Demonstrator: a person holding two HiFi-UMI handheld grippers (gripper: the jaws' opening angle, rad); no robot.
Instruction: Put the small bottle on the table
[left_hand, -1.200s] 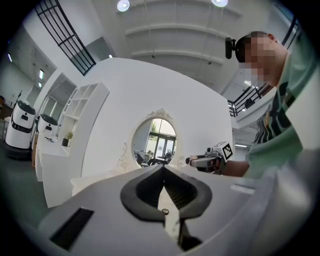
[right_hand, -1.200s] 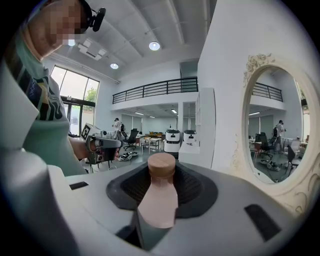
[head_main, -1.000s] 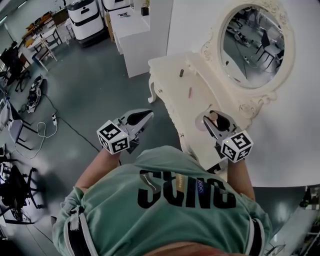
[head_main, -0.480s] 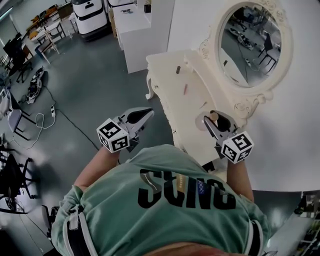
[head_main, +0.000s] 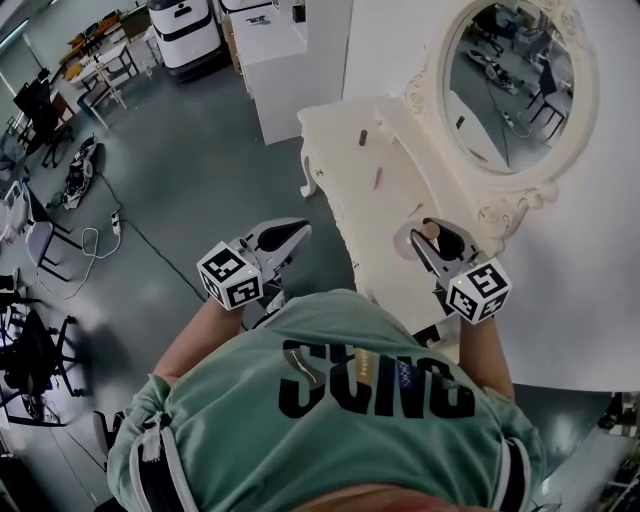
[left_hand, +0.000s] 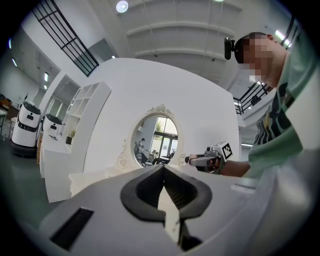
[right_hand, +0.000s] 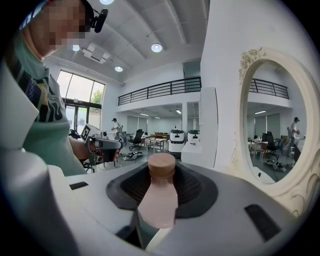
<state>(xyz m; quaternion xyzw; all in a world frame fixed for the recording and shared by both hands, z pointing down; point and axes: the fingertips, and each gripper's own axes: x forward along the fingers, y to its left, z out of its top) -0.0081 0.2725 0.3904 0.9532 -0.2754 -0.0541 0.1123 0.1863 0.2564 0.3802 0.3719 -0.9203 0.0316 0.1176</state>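
Right gripper view has it plainly: the small bottle (right_hand: 158, 200) sits clamped between the jaws of the right gripper (right_hand: 161, 172), pinkish body pinched by the ribbed pads, tan cap (right_hand: 161, 162) poking up past them. It looks light, rigid and smooth-sided, so probably slippery; a hold on the body just under the cap seems right. Ahead of and below this gripper lies the white table (head_main: 345, 150). Off to its side, the left gripper (left_hand: 162, 192) is closed on nothing.
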